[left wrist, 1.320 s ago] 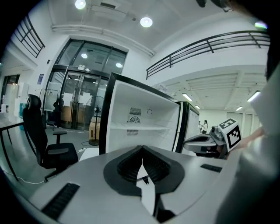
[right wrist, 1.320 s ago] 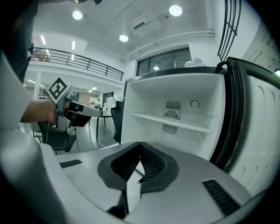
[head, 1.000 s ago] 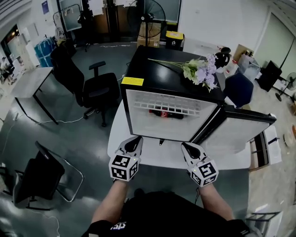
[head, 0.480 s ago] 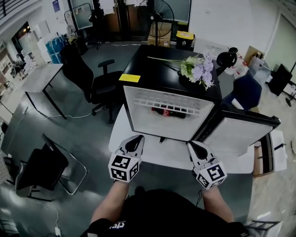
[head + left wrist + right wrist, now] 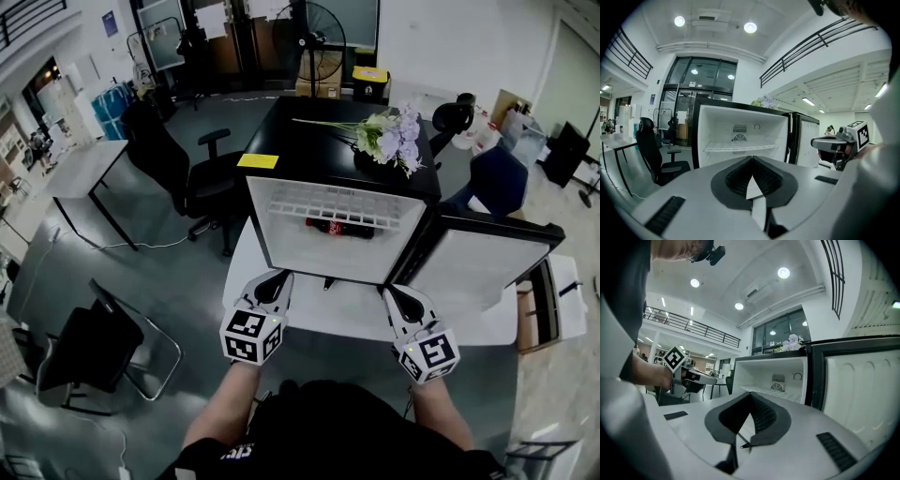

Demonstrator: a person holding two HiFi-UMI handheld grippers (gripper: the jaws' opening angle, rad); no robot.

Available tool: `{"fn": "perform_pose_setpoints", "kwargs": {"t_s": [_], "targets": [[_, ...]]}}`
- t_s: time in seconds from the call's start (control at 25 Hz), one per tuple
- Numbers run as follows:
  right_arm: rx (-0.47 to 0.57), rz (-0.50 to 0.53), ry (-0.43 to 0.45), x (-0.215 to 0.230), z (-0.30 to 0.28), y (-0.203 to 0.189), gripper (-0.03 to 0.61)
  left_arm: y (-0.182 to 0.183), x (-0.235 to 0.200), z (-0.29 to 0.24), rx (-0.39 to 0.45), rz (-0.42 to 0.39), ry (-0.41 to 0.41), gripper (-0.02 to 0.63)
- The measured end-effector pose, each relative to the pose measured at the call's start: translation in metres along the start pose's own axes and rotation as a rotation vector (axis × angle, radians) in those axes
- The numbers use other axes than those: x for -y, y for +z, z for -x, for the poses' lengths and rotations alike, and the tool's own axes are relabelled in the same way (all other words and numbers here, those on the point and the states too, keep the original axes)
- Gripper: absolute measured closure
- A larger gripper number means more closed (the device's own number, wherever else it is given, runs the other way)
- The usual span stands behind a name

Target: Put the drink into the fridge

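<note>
A dark drink bottle with a red label (image 5: 338,227) lies on its side inside the small black fridge (image 5: 281,141), under its white wire shelf (image 5: 342,205). The fridge door (image 5: 478,267) hangs open to the right. My left gripper (image 5: 278,279) is held low in front of the fridge's left half, jaws shut and empty. At the right, my right gripper (image 5: 392,293) is shut too, with nothing in it. The left gripper view shows the open fridge (image 5: 740,136) ahead and the right gripper (image 5: 834,143) at the side. The bottle is hidden in both gripper views.
The fridge stands on a white table (image 5: 352,314). A bunch of pale purple flowers (image 5: 389,141) and a yellow sticker (image 5: 257,160) lie on its black top. Black office chairs (image 5: 192,183) stand to the left, another chair (image 5: 89,347) near left, and a grey desk (image 5: 80,169) beyond.
Both grippers stay shut and have barely shifted. The head view has turned a little, so the fridge sits slightly lower and left in the picture.
</note>
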State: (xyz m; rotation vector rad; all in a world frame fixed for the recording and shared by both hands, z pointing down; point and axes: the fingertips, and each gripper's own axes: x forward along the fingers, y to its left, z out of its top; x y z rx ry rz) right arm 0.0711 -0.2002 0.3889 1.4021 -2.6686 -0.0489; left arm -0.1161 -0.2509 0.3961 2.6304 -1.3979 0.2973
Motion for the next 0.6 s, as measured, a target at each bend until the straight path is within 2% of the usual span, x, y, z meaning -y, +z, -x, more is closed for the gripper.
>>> {"fn": "perform_pose_setpoints", "kwargs": {"t_s": [0.24,0.6], "targets": [[0.006,0.005,-0.02,0.004,0.007,0.004,0.566,-0.001,0.01,0.001,-0.005,-0.011,-0.022,0.595],[0.002,-0.017,-0.003,-0.008,0.0,-0.001,0.566,-0.003,0.005,0.006,-0.001,-0.016,-0.021,0.595]]}}
